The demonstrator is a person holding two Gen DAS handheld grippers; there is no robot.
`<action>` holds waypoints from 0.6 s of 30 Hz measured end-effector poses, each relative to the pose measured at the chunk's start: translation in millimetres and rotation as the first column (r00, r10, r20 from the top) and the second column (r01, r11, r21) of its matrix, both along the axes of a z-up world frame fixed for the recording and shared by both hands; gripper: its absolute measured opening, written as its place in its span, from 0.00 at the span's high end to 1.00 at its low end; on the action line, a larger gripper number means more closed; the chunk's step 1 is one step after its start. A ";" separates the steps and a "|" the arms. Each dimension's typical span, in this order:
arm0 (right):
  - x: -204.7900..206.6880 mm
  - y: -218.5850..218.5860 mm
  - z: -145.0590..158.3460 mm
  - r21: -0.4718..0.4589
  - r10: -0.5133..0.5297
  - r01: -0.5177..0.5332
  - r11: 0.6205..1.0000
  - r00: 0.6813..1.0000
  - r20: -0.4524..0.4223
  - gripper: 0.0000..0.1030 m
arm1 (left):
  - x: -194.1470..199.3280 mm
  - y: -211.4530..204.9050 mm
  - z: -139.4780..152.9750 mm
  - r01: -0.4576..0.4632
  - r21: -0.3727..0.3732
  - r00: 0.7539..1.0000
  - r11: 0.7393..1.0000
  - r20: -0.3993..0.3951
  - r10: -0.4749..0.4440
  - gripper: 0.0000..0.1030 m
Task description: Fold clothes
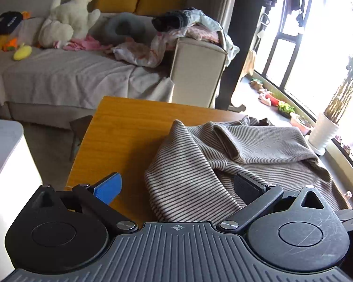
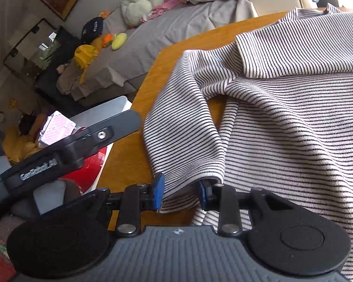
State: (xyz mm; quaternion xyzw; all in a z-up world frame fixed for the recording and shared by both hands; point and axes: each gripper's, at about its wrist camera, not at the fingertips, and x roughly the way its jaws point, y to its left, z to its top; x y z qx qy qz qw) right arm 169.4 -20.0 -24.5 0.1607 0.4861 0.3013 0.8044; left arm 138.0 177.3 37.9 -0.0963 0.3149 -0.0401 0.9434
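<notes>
L wrist cam sits low over the bench, close, facing the sofa at 11 o'clock. R wrist cam is close too, tilted, prob. rolled. Both share the striped top and the sofa.

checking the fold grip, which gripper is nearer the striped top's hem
Right. The right gripper has the striped top hem between its fingers, not fully shut. The left gripper is wide open, cloth lying between its fingers.

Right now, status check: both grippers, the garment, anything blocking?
Left gripper open, fabric edge between its fingers. Right gripper part open, straddling a fold, no firm pinch visible. Striped top rumpled on wooden table, unfolded. Nothing in the way.
</notes>
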 end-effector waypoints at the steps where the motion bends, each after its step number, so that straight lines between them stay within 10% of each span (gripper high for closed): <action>1: 2.1 1.1 -0.1 -0.011 0.000 0.000 1.000 1.000 0.013 0.82 | 0.3 0.7 -0.3 -0.005 -0.002 1.000 1.000 -0.003 0.005 0.00; 7: 26.3 -30.8 63.2 -0.075 -0.021 0.047 0.996 0.949 0.316 0.96 | 4.7 12.2 0.9 -0.076 -0.040 0.997 0.996 -0.011 0.076 0.00; 13: 63.7 -101.4 157.6 -0.095 -0.092 0.201 0.975 0.754 0.650 0.96 | 14.0 13.7 1.0 -0.104 -0.073 0.994 0.992 -0.028 0.103 0.00; 18: 100.2 -169.6 148.5 -0.122 -0.198 0.347 0.930 0.753 0.628 0.96 | 31.1 -22.9 -1.8 0.009 -0.057 0.999 0.998 -0.039 -0.011 0.00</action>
